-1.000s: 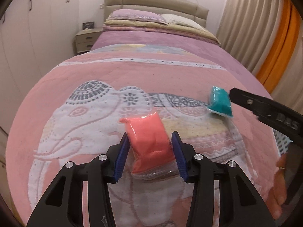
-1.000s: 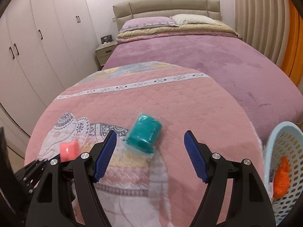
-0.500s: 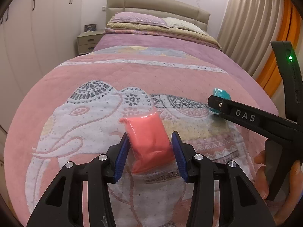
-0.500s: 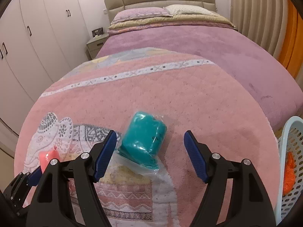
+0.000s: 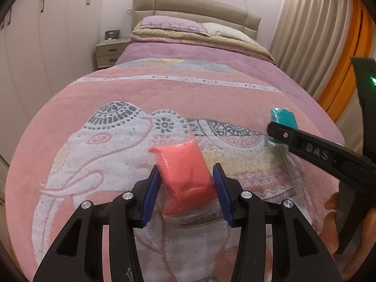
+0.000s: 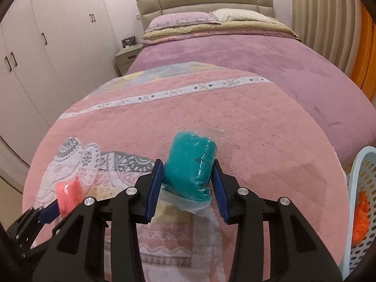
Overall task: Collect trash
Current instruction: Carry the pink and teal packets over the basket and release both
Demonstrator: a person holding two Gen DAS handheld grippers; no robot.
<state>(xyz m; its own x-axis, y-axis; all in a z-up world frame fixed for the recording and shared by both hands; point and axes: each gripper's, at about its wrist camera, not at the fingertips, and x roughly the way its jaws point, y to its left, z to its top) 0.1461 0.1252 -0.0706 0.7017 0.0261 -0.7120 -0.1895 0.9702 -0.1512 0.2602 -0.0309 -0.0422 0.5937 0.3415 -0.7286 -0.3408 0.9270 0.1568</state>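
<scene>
A coral-pink lump in a clear plastic bag point(image 5: 185, 176) lies on the pink elephant blanket point(image 5: 94, 122), and my left gripper point(image 5: 186, 190) is shut on it, blue pads against both sides. A teal lump in a clear bag point(image 6: 190, 164) sits between the fingers of my right gripper point(image 6: 188, 183), whose jaws are closing with the pads pressing its sides. The left wrist view shows the teal bag point(image 5: 283, 117) behind the right gripper's black finger. The pink bag point(image 6: 69, 190) shows at the lower left of the right wrist view.
A pale blue perforated basket point(image 6: 352, 188) holding an orange piece point(image 6: 360, 216) stands off the bed's right edge. Pillows point(image 5: 171, 25) and a headboard lie far back, a nightstand point(image 5: 109, 52) and wardrobes to the left, curtains to the right. A hand point(image 5: 333, 204) grips the right tool.
The right gripper's jaws have come in from wide apart onto the teal bag after sliding forward around it. The left gripper has kept still on the pink bag.
</scene>
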